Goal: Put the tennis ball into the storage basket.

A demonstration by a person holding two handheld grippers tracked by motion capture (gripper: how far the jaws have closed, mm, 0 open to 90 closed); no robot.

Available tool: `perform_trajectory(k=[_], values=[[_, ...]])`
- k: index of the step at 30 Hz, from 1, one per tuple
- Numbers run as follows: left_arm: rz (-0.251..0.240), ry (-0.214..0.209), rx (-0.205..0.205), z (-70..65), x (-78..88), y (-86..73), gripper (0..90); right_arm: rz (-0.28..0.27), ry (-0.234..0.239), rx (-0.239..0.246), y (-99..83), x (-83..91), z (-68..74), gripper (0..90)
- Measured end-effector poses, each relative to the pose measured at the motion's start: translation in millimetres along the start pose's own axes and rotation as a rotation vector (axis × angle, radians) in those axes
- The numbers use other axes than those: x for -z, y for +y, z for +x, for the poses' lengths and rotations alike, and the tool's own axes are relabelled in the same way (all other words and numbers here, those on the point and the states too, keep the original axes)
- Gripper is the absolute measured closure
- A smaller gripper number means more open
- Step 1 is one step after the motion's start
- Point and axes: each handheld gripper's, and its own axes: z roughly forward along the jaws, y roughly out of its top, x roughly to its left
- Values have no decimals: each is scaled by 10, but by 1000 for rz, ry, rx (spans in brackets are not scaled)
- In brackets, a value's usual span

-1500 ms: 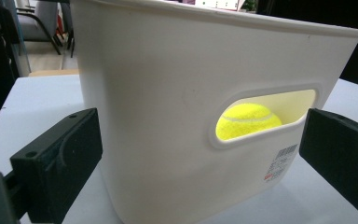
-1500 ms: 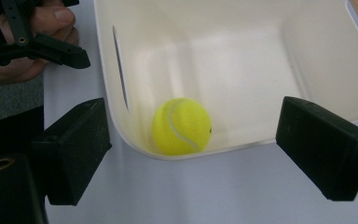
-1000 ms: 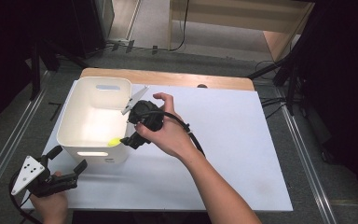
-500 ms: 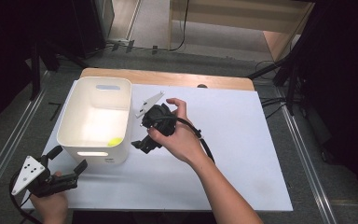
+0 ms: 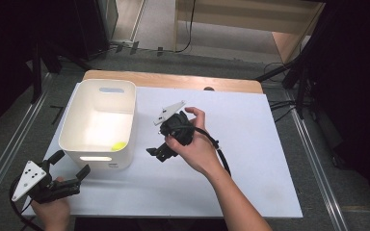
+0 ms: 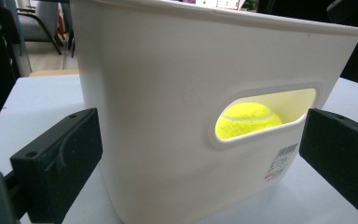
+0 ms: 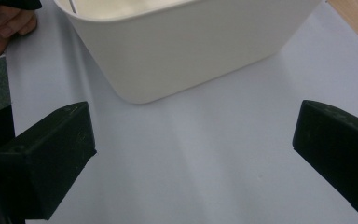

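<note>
The tennis ball (image 5: 117,145) now lies in the near right corner of the white bin (image 5: 77,119), where a second ago the right hand-held gripper (image 5: 160,153) held it at the bin's rim. The drop looks done. That hand-held gripper's jaws have just been opening and stand spread wide, empty, over the desk (image 5: 250,159) right of the bin. The left hand-held gripper (image 5: 70,169) waits spread, near the bin's near wall, touching nothing.

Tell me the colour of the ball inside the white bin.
Yellow-green; the ball shows best in the left gripper view, through the bin's handle slot.
</note>
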Motion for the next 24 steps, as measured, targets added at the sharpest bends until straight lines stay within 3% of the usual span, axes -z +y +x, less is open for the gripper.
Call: perform_trajectory(k=[14,24], values=[[0,5,-2,-4,0,-1,0,-81,-30,-49,-351,120,-61,0],[1,4,-3,-6,1,-1,0,-164,-78,-77,-654,217,-87,0]])
